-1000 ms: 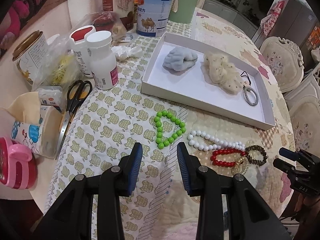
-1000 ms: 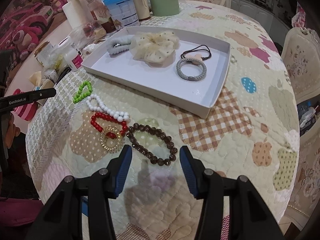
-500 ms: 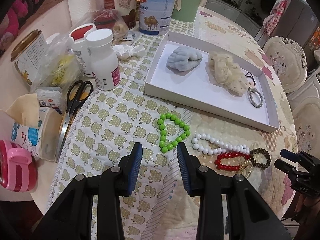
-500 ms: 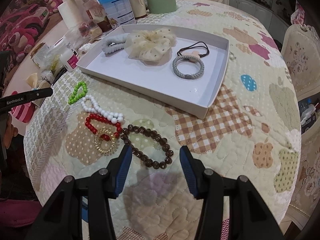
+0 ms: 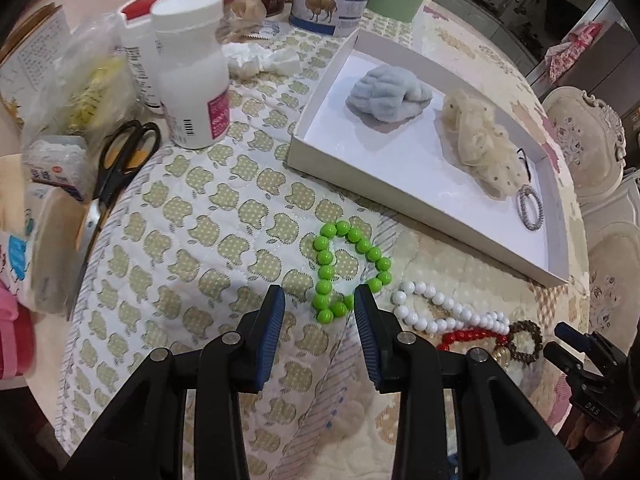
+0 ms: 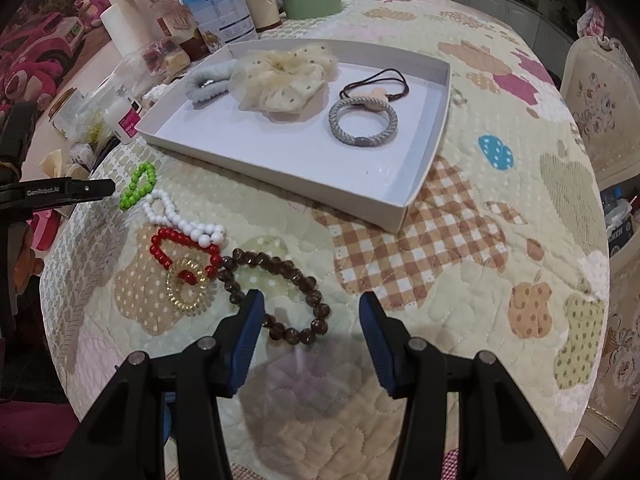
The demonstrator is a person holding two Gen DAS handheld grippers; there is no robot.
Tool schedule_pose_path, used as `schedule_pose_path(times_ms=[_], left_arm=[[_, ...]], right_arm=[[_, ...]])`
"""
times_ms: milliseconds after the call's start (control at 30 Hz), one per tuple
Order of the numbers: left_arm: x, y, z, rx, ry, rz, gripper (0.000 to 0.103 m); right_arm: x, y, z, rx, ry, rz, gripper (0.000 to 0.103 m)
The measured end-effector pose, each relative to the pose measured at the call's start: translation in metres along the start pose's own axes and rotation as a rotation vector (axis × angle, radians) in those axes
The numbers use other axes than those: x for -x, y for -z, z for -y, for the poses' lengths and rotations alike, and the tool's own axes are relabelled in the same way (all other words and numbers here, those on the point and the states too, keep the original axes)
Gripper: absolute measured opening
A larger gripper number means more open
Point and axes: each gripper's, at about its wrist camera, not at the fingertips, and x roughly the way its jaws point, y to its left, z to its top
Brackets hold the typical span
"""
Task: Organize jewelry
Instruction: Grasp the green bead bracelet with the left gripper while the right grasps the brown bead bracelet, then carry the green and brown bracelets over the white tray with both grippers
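Both grippers have dropped closer to the table, so the left gripper, jaws apart and holding nothing, now frames the green bracelet at 12 o'clock, while the empty, open right gripper reaches around the brown bracelet, ready to grab.

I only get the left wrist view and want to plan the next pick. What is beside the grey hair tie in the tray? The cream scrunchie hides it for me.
Observer: A thin dark hair tie with a beige charm lies against the grey hair tie.
Operator: What is that gold bit by the red beads?
Observer: A gold coil ring lying over the red bracelet.
Operator: Where is the right tool?
Observer: The right tool is open, with the near end of the brown bracelet between its tips.
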Motion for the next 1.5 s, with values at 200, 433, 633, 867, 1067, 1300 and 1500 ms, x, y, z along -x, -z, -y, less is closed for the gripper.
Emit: schedule_pose_path(times_ms=[200, 433, 633, 867, 1067, 1300, 1500], left_arm=[[-0.015, -0.005, 0.004, -0.018, -0.033, -0.016, 0.027], [-0.023, -0.012, 0.009, -0.039, -0.072, -0.009, 0.027], [-0.026, -0.013, 0.014, -0.059, -0.094, 0.026, 0.027], [-0.019, -0.010, 0.003, -0.032, -0.032, 0.038, 0.001], [0.015, -0.009, 0.005, -0.041, 0.000, 0.094, 0.001], [0.053, -0.011, 0.018, -0.076, 0.011, 0.160, 0.001], [0.082, -0.015, 0.028, -0.112, -0.005, 0.215, 0.001]], right_arm=[[-0.009, -0.002, -0.003, 0.038, 0.011, -0.007, 0.052], [-0.020, -0.003, -0.006, 0.072, 0.050, -0.008, 0.042], [-0.023, -0.003, -0.009, 0.103, 0.087, 0.032, 0.014], [-0.005, -0.007, -0.009, 0.073, 0.015, 0.096, 0.011], [0.028, -0.017, -0.020, 0.085, -0.032, 0.165, 0.011], [0.063, -0.027, -0.028, 0.104, -0.035, 0.234, 0.011], [0.085, -0.036, -0.028, 0.114, -0.028, 0.271, 0.011]])
